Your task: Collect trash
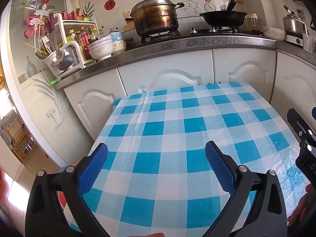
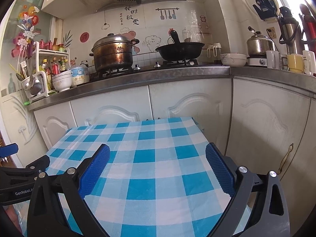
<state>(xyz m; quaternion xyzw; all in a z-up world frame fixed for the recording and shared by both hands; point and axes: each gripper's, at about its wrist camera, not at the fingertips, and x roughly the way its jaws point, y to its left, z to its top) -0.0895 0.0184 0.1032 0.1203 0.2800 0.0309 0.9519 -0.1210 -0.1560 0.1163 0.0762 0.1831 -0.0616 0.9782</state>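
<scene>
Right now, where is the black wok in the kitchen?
In both views the black wok sits on the right burner of the gas stove, on the counter behind the checked table, right of the big steamer pot.

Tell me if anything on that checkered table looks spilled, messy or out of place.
Nothing stands out. The checkered tablecloth lies flat apart from a slight fold near its far left edge, with no trash or spill visible on it. Both the left gripper and right gripper are open and empty.

The table (image 1: pixel 177 118) is cut off at the lower edge in both views. The right gripper (image 1: pixel 304 138) is cropped by the frame edge in the left view. A red object (image 1: pixel 61 195) is largely hidden behind the left gripper (image 1: pixel 156 158).
</scene>
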